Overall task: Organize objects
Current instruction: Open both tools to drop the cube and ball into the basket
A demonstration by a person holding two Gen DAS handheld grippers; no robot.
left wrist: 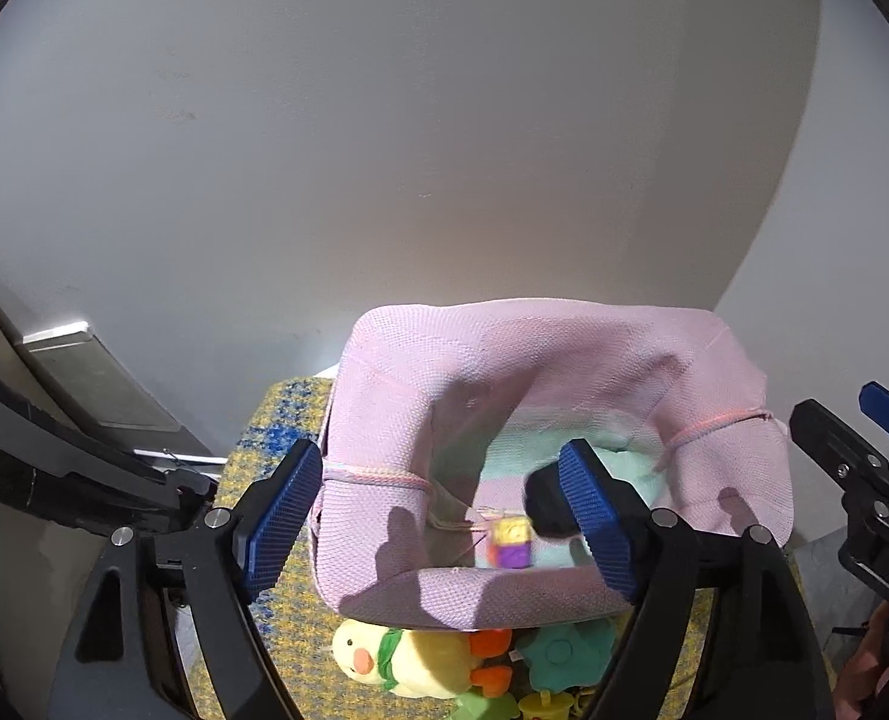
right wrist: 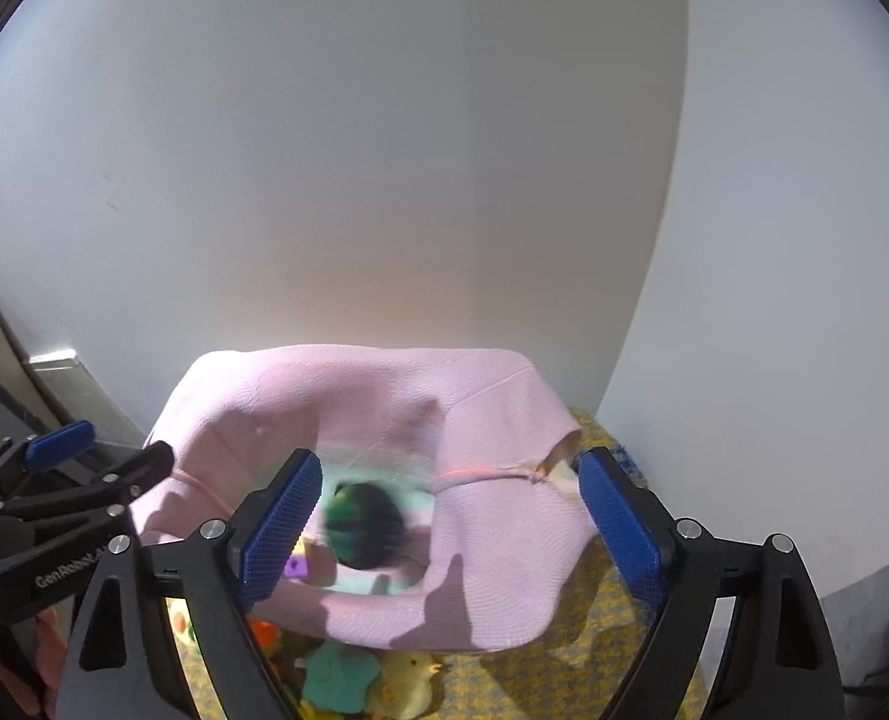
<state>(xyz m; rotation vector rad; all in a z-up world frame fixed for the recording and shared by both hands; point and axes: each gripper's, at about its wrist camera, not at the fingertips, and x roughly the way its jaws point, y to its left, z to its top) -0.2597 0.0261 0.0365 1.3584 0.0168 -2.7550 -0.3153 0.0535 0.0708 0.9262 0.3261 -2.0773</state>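
A pink fabric basket (left wrist: 384,414) with a pale green lining stands on a yellow-blue mat; it also shows in the right wrist view (right wrist: 504,516). A small purple-yellow block (left wrist: 511,543) lies inside it, and a blurred dark green object (right wrist: 363,525) is in mid-air over the basket's opening. My left gripper (left wrist: 438,516) is open and empty above the basket's near left side. My right gripper (right wrist: 450,522) is open and empty over the basket. A yellow plush duck (left wrist: 408,660) and a teal flower toy (left wrist: 564,654) lie in front of the basket.
A white wall rises close behind the basket. A grey metal frame (left wrist: 96,384) stands at the left. The mat (left wrist: 282,420) holds more small toys, green (left wrist: 486,708) and yellow (left wrist: 546,707), near the bottom edge. The right gripper's body (left wrist: 864,480) shows at the right of the left wrist view.
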